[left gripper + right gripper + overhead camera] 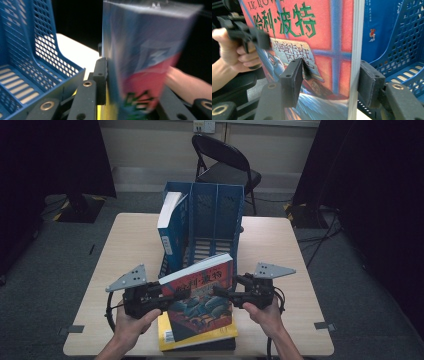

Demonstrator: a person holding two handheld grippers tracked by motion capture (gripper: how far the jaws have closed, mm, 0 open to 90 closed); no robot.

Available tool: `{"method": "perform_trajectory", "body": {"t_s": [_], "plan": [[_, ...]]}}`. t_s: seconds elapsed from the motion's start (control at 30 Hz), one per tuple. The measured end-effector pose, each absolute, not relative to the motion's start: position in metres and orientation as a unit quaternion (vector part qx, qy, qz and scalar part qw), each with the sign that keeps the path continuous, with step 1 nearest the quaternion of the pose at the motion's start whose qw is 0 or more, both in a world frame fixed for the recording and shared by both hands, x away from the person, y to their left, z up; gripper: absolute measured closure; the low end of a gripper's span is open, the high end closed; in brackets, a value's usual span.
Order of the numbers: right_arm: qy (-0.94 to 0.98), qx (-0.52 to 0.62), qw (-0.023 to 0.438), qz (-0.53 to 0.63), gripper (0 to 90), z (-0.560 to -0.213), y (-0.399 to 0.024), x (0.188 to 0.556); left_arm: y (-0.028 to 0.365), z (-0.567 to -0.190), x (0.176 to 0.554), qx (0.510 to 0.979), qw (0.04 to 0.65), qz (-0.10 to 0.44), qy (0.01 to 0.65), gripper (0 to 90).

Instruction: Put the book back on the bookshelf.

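While seen from the high view, easy to place: red-covered paperback book (202, 290) raised and tilted over the near edge of the pale wooden table (135, 240), clear of a yellow-covered book (172, 337) lying flat on a dark book (200, 346). Pinched on one side by the left gripper (172, 294) and on the other by the right gripper (222, 292), likely so that neither end sags while being swung upright. Just behind, blue perforated plastic file rack (217, 215) with open fronts facing the person and a blue-spined book (172, 227) standing in its left compartment; probably the destination, hence the lift towards it. From the left gripper view, red-covered paperback book (140, 62) blurred but wedged between the jaws of the left gripper (132, 95), near pad flat against the cover, so closed on it rather than wide; far pad hard to make out in the blur. Blue perforated plastic file rack (37, 50) close alongside, slots bare. From the right gripper view, right gripper (329, 82) narrowed onto the red-covered paperback book (324, 50), one pad on the front cover, the other seemingly against the back by the page edge; taken across the thickness, presumably to stop any sliding. Beyond, left gripper (244, 35) in a hand (234, 50) at the far edge, and the blue perforated plastic file rack (407, 50) with the blue-spined book (377, 30) right behind.
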State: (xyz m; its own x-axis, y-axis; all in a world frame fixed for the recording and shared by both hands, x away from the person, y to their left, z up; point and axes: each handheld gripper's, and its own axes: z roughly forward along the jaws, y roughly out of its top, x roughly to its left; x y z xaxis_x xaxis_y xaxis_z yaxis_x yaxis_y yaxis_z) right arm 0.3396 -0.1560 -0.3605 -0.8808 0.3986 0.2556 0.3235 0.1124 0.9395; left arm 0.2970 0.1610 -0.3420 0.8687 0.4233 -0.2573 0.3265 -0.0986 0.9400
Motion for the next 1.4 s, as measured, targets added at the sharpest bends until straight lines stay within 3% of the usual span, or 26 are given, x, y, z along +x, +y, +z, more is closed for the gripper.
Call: {"method": "perform_trajectory", "body": {"t_s": [0.27, 0.37, 0.67, 1.4], "plan": [[0.748, 0.241, 0.038, 0.618, 45.2, -0.359, -0.155, 0.339, 0.153, -0.367, 0.300, 0.741, 0.612, 0.043, 0.273, 71.1], [0.751, 0.241, 0.039, 0.614, 44.3, -0.358, -0.153, 0.340, 0.148, -0.372, 0.301, 0.740, 0.611, 0.054, 0.275, 66.6], [0.749, 0.253, 0.038, 0.612, 45.2, -0.360, -0.154, 0.343, 0.148, -0.371, 0.311, 0.743, 0.604, 0.036, 0.288, 70.0], [0.748, 0.253, 0.031, 0.613, 50.9, -0.360, -0.158, 0.343, 0.146, -0.360, 0.321, 0.722, 0.626, 0.013, 0.294, 67.8]]}}
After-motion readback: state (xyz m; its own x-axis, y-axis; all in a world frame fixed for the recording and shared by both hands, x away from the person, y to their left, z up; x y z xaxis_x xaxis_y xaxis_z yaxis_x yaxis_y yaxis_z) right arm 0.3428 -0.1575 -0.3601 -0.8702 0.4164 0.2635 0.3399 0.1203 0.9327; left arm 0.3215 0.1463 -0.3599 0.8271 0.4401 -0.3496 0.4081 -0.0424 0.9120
